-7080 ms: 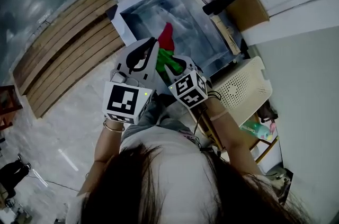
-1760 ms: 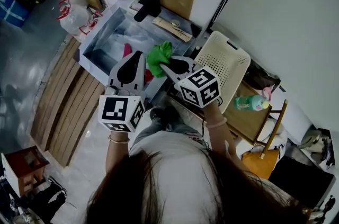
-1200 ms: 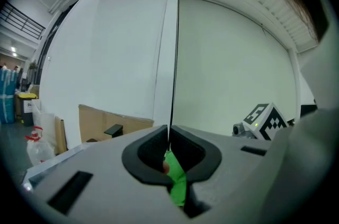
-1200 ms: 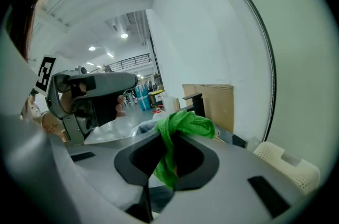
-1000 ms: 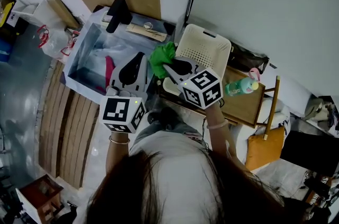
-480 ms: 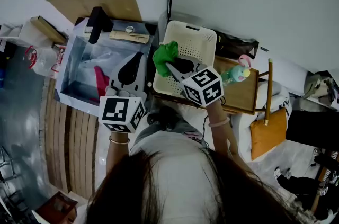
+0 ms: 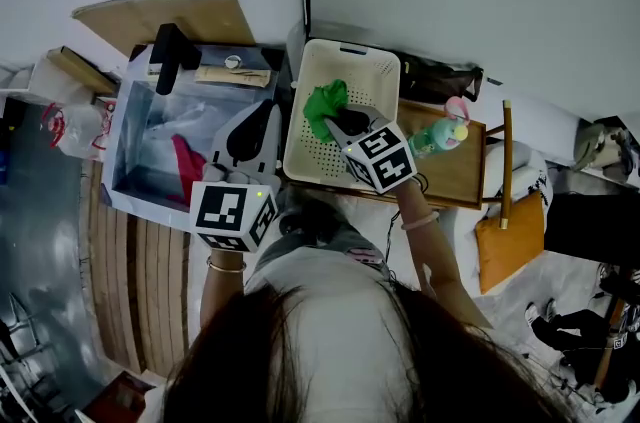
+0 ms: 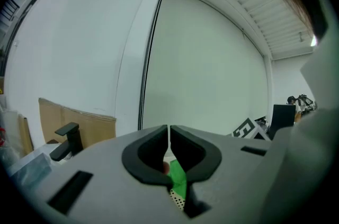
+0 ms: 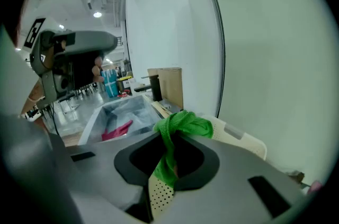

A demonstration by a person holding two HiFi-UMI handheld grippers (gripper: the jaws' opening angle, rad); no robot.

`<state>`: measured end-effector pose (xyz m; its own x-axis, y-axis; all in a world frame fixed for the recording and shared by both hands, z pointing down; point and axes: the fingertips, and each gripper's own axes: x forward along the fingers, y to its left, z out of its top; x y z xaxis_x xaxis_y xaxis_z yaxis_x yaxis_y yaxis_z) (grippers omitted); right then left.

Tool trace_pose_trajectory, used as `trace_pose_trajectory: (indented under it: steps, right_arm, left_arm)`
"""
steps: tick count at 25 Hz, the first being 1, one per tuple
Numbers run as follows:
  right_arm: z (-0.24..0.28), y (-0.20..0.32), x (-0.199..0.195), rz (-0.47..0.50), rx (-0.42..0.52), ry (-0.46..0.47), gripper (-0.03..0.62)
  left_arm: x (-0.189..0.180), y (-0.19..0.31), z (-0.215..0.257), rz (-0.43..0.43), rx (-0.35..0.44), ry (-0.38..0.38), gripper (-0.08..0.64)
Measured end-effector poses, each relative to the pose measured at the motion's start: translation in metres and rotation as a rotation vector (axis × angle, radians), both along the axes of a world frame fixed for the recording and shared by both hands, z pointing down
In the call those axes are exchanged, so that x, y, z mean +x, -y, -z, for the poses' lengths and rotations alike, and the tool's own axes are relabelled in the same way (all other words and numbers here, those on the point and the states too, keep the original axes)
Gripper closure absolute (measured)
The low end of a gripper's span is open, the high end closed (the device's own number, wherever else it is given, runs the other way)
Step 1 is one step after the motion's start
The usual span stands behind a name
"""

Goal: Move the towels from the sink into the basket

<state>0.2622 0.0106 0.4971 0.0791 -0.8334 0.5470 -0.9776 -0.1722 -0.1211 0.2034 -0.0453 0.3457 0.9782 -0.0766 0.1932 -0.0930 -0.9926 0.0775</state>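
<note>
green towel (image 7: pixel 324 98) partly behind right tool (image 7: pixel 339 119)

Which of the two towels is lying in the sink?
The red towel, down in the sink; the green towel is pinched in the right gripper over the white basket.

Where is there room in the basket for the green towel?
The basket floor is bare all round the towel, widest by its far rim. The shelf beside it is crowded with a bottle.
</note>
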Motion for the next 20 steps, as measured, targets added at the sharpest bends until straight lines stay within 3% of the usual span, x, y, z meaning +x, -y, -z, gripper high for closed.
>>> trace_pose_trajectory:
  steps: [11, 20]
  right_arm:
    - [-0.074, -0.006, 0.023, -0.001, -0.183, -0.047, 0.523]
    - [-0.147, -0.010, 0.034, 0.035, -0.409, -0.085, 0.523]
  left_arm:
    - [0.013, -0.002, -0.003, -0.028, 0.011, 0.016, 0.540]
    - [0.013, 0.005, -0.005, -0.013, 0.017, 0.031, 0.540]
